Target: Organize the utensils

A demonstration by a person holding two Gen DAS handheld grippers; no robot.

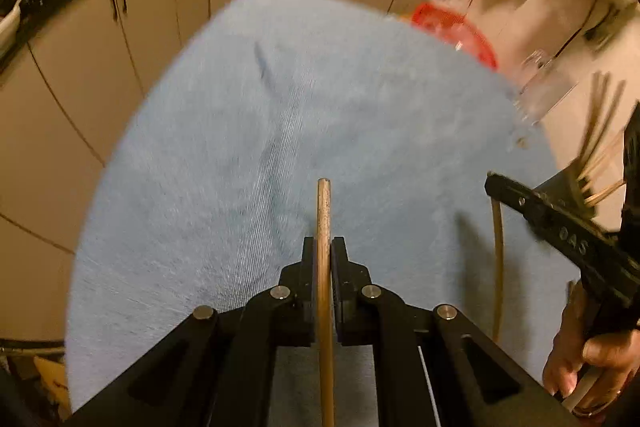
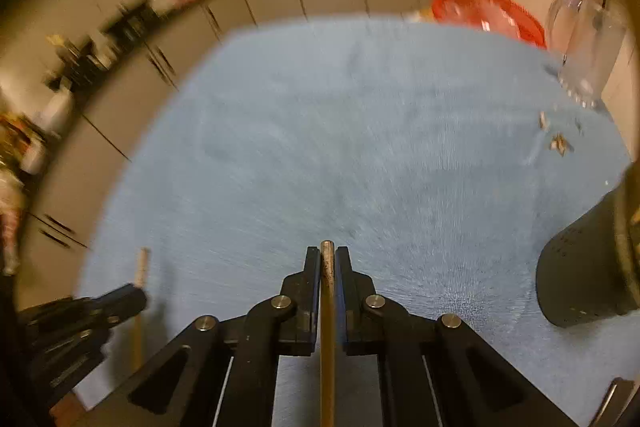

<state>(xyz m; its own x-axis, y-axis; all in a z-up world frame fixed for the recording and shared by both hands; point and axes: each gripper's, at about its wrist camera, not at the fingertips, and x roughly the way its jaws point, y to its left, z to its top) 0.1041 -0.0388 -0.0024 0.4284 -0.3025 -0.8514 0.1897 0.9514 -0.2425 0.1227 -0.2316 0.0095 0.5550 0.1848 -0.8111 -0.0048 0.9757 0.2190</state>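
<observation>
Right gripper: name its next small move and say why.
Probably swing the right gripper rightward toward the dark utensil holder and tip its chopstick in. Both grippers are shut on a chopstick each, the holder already bristles with sticks, and it stands closest to the right one.

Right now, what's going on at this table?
A person holds a gripper in each hand, sorting utensils over a blue cloth. The left gripper is shut on one wooden chopstick; the right gripper is shut on another chopstick. A dark holder stands at the right, already holding sticks in the left view. A red bowl and clear pitcher sit farther back.
</observation>
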